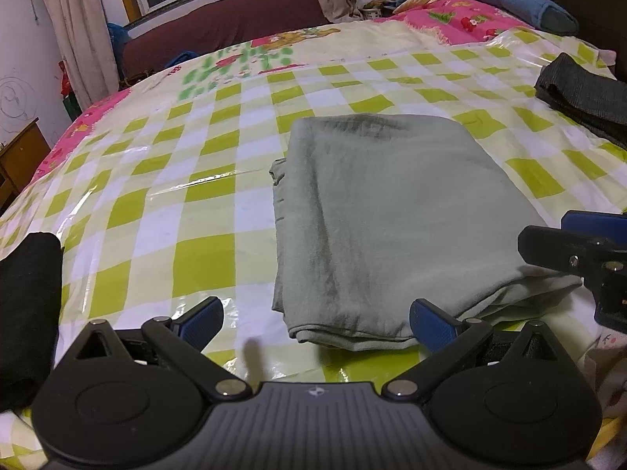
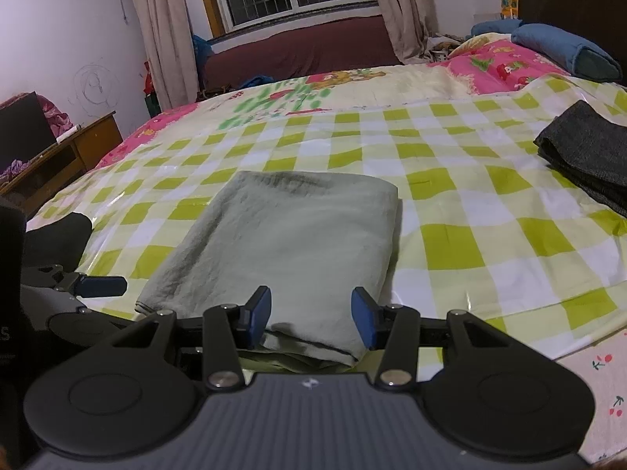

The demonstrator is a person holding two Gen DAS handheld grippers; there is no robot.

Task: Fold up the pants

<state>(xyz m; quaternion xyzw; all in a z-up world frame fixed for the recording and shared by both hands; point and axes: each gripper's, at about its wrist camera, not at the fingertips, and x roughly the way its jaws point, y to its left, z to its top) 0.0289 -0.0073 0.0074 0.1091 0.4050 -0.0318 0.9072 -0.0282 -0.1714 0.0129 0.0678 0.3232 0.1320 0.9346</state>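
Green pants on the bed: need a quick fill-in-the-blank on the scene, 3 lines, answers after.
1. The green pants lie ____ into a compact rectangle on the checkered sheet.
2. The dark grey garment lies to the ____ of the green pants in both views.
3. The jaws of the left gripper and right gripper both stand ____, gripping no cloth.

Missing words: folded; right; open
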